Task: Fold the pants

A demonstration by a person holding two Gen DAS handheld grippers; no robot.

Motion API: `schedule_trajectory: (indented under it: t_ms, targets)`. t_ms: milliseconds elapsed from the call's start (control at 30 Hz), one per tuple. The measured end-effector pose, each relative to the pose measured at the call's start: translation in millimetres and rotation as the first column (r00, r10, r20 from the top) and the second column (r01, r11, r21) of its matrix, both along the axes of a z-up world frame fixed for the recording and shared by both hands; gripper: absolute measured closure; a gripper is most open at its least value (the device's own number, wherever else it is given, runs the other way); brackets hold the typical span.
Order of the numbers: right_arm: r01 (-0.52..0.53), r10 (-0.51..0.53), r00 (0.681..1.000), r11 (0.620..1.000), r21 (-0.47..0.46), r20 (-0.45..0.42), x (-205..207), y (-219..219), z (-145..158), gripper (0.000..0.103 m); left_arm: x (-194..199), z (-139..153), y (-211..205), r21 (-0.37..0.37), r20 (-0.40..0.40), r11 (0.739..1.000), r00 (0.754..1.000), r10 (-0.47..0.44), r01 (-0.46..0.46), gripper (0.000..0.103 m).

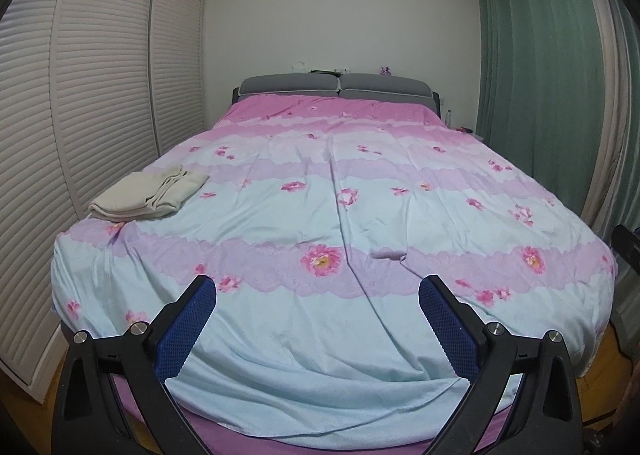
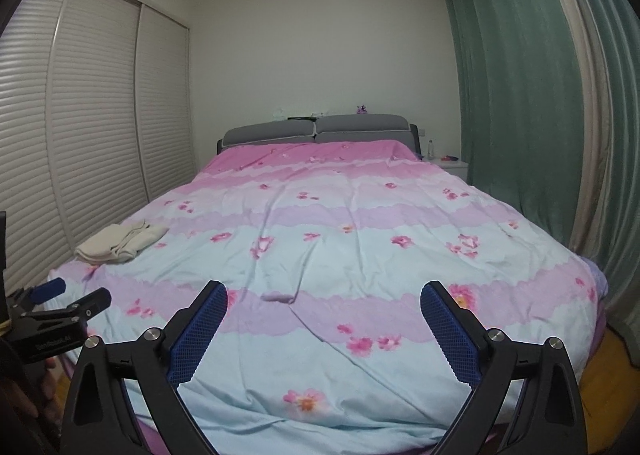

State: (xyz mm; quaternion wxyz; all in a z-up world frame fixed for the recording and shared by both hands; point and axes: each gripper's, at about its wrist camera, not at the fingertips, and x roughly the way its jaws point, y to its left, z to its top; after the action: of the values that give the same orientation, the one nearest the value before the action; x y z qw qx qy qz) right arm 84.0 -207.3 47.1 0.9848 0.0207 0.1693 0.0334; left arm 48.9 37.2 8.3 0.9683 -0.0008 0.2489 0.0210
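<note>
The folded cream knit pants (image 1: 148, 195) lie at ten o'clock on the wrinkled floral cotton bedspread (image 1: 320, 215). The left gripper (image 1: 318, 287) and right gripper (image 2: 324, 293) hover, blue mesh-textured fingers (image 2: 196, 335) spread wide, empty.

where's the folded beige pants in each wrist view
Left wrist: folded beige pants lie left of centre, near the bed's left edge.
Right wrist: folded beige pants sit at far left, mid-height.
Shared landmark: grey headboard at the far end of the bed.
</note>
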Motion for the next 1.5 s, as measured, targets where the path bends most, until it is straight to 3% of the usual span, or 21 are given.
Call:
schedule_trajectory:
  t_ms: [200, 600, 1500]
  targets:
    - [0.007, -0.005, 0.999, 0.999, -0.045, 0.041, -5.5, 4.3, -3.6, 0.005, -4.6, -0.8, -5.0, 0.04, 0.02, 0.999, 1.0, 0.006, -0.007, 0.0]
    - [-0.026, 0.028, 0.999, 0.998, -0.055, 0.025, -6.6, 9.7, -13.3, 0.005, -3.9, -7.4, -5.9, 0.03, -0.007, 1.0, 1.0, -0.009, 0.009, 0.0]
    - [-0.05, 0.05, 0.999, 0.999, -0.016, 0.001, -3.6, 5.2, -14.3, 0.005, -1.6, -11.3, -7.0, 0.029, -0.022, 0.999, 0.999, -0.026, 0.027, 0.0]
